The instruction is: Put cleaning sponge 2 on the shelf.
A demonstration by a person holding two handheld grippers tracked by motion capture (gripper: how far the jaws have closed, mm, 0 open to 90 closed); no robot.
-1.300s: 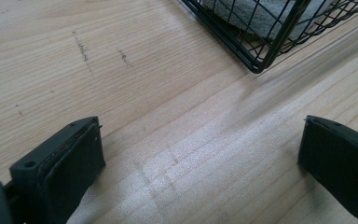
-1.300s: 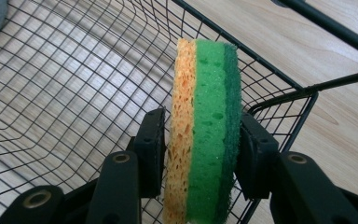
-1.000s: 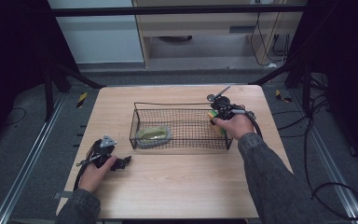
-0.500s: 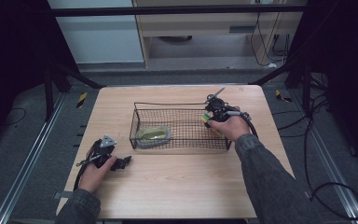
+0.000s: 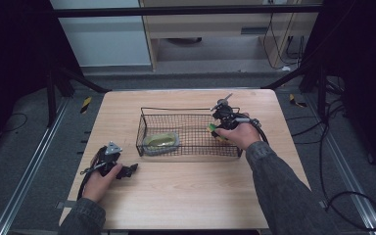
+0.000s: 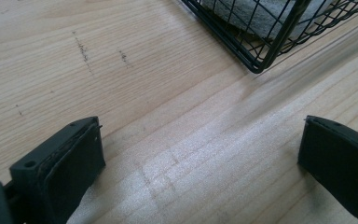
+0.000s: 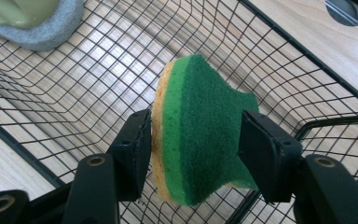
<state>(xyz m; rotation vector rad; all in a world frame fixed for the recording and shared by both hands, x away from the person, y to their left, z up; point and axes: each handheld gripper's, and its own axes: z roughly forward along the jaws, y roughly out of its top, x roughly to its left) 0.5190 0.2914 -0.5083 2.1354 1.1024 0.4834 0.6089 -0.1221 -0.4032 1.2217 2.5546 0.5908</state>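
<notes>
Sponge (image 7: 193, 126), green w/ yellow layer, sits between the jaws of the right tool (image 7: 193, 140) over the right end of the wire basket (image 5: 142, 128); jaws have just been opening, pads still touch both faces. Left tool (image 6: 200, 158) rests on the table (image 5: 196, 196), jaws spread wide, nothing between.

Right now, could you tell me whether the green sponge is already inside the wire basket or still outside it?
Inside, above the floor: the green sponge sits between the right gripper jaws, which have just been opening, within the wire basket walls.
</notes>
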